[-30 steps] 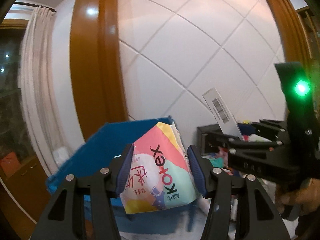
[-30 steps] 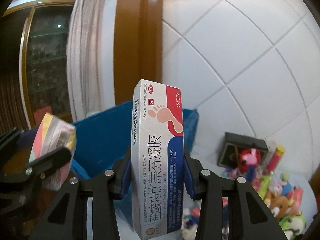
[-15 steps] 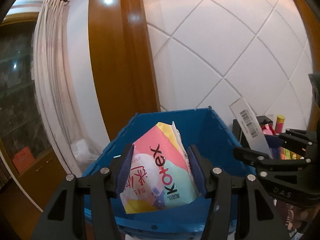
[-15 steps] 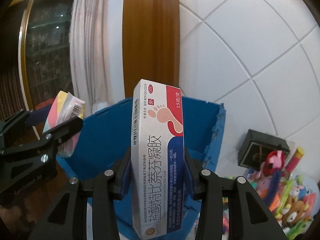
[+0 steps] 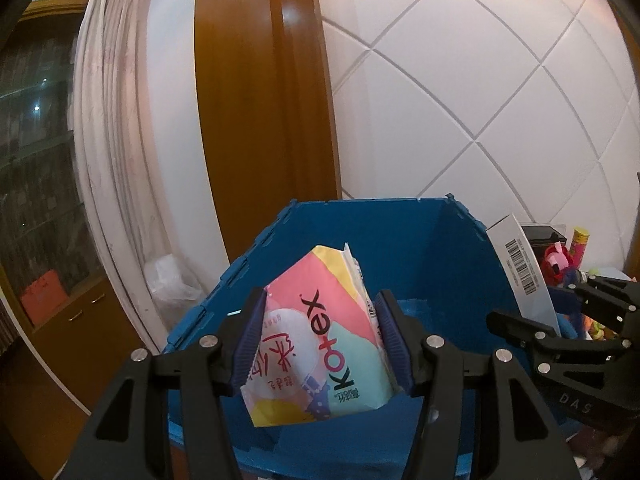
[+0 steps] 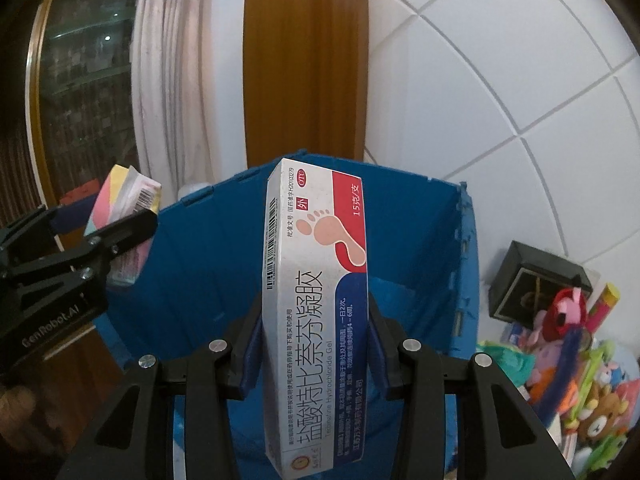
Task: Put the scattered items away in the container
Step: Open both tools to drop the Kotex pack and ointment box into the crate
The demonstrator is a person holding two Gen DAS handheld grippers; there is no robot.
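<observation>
While both grippers hang over the blue bin, each one holds a thing tight.

Left gripper [image 5: 320, 338]: its two blue pads press on the sides of a soft packet, so it is closed on the packet.
Soft packet [image 5: 316, 344]: pink, yellow, mint and white, with the word Kotex on it. It stands up between the pads, in the air above the open bin.
Right gripper [image 6: 314, 344]: its pads squeeze a long box from both sides, so it is closed on the box.
Long box [image 6: 316, 300]: white, red and dark blue, with a pink foot drawn on it. It stands nearly upright, leaning a little, above the bin.
Blue bin [image 5: 404, 252]: a big plastic bin with its top open, right under both things. Its floor looks bare where it shows.
Side by side: from the left wrist view the right gripper is at the right edge, just beside the bin wall.
Toys [image 6: 580, 344]: a bright pile of soft toys lies right of the bin.
Black box [image 6: 536, 284]: it sits behind the toys.
Wall [image 5: 480, 100]: white panels with a brown wood post [image 5: 260, 100].
Curtain [image 5: 108, 120]: pale, hanging to the left.
</observation>
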